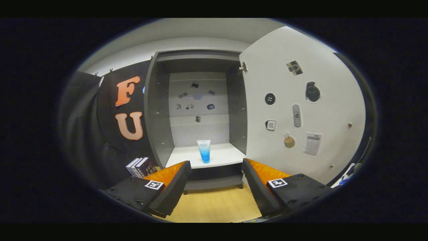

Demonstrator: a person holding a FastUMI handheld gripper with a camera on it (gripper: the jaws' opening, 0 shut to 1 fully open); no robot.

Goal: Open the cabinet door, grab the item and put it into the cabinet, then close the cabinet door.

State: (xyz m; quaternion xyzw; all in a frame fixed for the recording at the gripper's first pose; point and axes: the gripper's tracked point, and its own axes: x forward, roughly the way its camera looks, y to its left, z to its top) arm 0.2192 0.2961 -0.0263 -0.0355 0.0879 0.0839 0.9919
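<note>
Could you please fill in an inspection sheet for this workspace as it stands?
Surface: wooden floor bare ahead of the tool.
Job's things: cabinet open, door swung right; blue tube upright on the cabinet shelf.
Clutter: books left of the cabinet.
Grippers: tool open, holding nothing, fingers short of the shelf.
Cables: nothing seen.
Surroundings: stickers on the door and back panel; black cloth wall left.
</note>
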